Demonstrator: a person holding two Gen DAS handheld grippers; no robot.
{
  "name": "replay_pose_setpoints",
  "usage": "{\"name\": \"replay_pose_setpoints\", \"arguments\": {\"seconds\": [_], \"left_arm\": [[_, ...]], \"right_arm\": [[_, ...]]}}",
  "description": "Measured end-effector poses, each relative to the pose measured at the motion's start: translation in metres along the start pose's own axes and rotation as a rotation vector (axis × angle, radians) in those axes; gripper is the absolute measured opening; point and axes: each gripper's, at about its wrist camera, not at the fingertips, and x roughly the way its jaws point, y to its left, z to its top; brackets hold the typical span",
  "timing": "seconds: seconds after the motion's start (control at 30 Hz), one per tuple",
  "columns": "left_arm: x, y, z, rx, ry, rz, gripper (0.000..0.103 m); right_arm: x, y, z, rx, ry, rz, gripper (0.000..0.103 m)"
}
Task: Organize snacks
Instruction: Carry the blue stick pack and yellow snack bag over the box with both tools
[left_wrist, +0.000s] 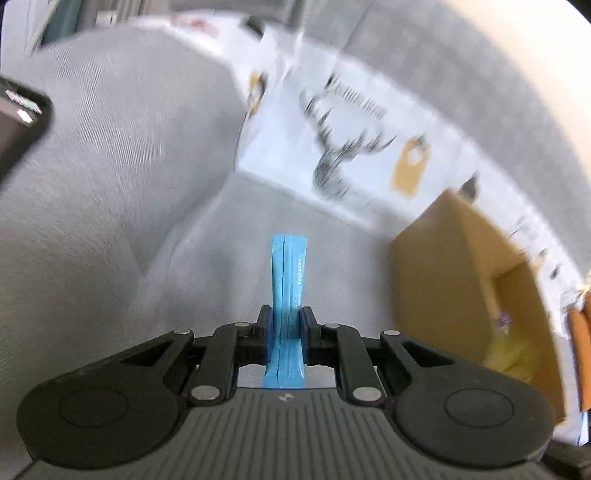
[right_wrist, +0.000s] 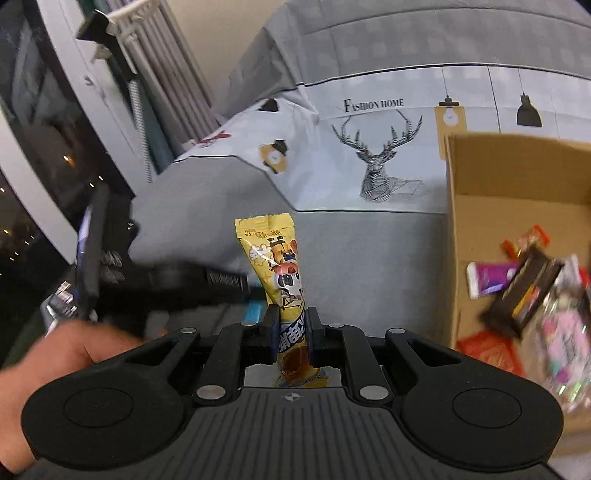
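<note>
Two snack packets are held, one in each gripper, beside an open cardboard box.

Between the left gripper (left_wrist: 283, 332) fingers a slim blue stick packet (left_wrist: 288, 273) is pinched at its lower half, standing upright in the centre of the left wrist view; the right gripper (right_wrist: 291, 334) is likewise clamped on a yellow cartoon-printed packet (right_wrist: 275, 266), gripped low so that most of its length stands free above the fingers. Both packets are judged light, soft and crinkly, with slick film, so a hold near the middle would be steadier than one near an end. The cardboard box (right_wrist: 480, 206), already holding mixed snacks (right_wrist: 524, 288), lies at the right of both views on a grey sofa (right_wrist: 369, 251).
</note>
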Motion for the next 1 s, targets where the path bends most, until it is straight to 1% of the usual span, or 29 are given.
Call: {"name": "replay_pose_setpoints", "arguments": {"seconds": [0.07, 0.1, 0.2, 0.27, 0.37, 0.43, 0.5, 0.57, 0.67, 0.73, 0.8, 0.83, 0.87, 0.93, 1.0], "left_arm": [[-0.012, -0.005, -0.004, 0.019, -0.044, -0.009, 0.016], [-0.016, -0.008, -0.004, 0.031, -0.065, -0.012, 0.016], [-0.027, -0.018, -0.004, 0.058, -0.116, -0.001, 0.016], [-0.029, -0.022, -0.002, 0.051, -0.127, 0.000, 0.016], [-0.028, -0.026, 0.003, 0.026, -0.113, 0.009, 0.016], [-0.031, -0.028, 0.005, 0.023, -0.102, 0.016, 0.016], [-0.030, -0.033, 0.008, 0.029, -0.102, 0.017, 0.016], [-0.032, -0.037, 0.009, 0.039, -0.106, 0.016, 0.016], [-0.035, -0.042, 0.008, 0.051, -0.108, 0.007, 0.016], [-0.036, -0.047, 0.007, 0.060, -0.113, 0.000, 0.016], [-0.034, -0.051, 0.006, 0.080, -0.113, 0.004, 0.016], [-0.033, -0.053, 0.006, 0.082, -0.110, 0.005, 0.016], [-0.032, -0.053, 0.005, 0.081, -0.108, 0.002, 0.016], [-0.029, -0.056, 0.005, 0.079, -0.104, 0.000, 0.016], [-0.025, -0.060, 0.006, 0.080, -0.102, -0.003, 0.016]], "right_arm": [[-0.004, -0.003, -0.013, 0.025, -0.008, 0.021, 0.015], [-0.005, -0.003, -0.017, 0.033, -0.010, 0.013, 0.015], [-0.009, -0.002, -0.017, 0.015, -0.045, 0.019, 0.015], [-0.012, -0.006, -0.016, 0.010, -0.077, 0.016, 0.015], [-0.013, -0.015, -0.013, 0.047, -0.085, 0.024, 0.015], [-0.016, -0.015, -0.007, 0.043, -0.107, 0.024, 0.015], [-0.022, -0.015, 0.001, 0.031, -0.129, 0.027, 0.015], [-0.033, -0.016, 0.018, 0.028, -0.153, 0.036, 0.016], [-0.055, -0.021, 0.042, -0.009, -0.220, 0.017, 0.015], [-0.066, -0.030, 0.049, -0.018, -0.266, -0.013, 0.015], [-0.069, -0.044, 0.044, 0.009, -0.304, -0.035, 0.015], [-0.068, -0.054, 0.036, 0.045, -0.314, -0.046, 0.015], [-0.065, -0.061, 0.029, 0.072, -0.309, -0.057, 0.015], [-0.056, -0.070, 0.022, 0.117, -0.251, -0.097, 0.015], [-0.058, -0.073, 0.023, 0.141, -0.265, -0.071, 0.015]]}}
